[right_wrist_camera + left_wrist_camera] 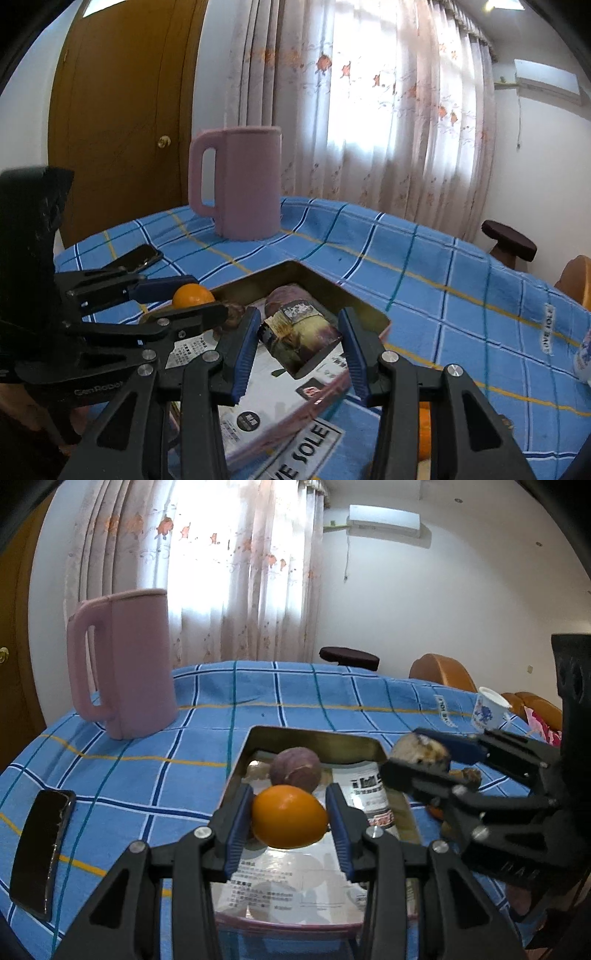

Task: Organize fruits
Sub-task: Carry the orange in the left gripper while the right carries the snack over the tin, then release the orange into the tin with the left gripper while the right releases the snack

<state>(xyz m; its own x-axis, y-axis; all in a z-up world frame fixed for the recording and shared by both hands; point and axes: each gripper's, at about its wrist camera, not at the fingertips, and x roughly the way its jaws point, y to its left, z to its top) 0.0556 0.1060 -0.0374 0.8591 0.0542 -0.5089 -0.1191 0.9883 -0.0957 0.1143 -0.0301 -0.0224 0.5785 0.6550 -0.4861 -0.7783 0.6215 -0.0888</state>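
Observation:
My left gripper [290,821] is shut on an orange fruit [289,818] and holds it just above the metal tray [314,735]. A purple round fruit [294,770] lies in the tray behind it. My right gripper [297,343] is shut on a mottled purple-and-yellow piece of fruit [299,332] over the same tray [295,266]. In the left wrist view the right gripper [419,755] comes in from the right holding that piece [417,747]. In the right wrist view the left gripper [192,297] holds the orange fruit [192,295] at the left.
A pink jug [123,664] stands at the back left of the blue checked tablecloth [147,775]. A black phone [42,851] lies at the left. A white cup [487,710] stands at the far right. Another orange fruit [424,430] lies behind my right finger.

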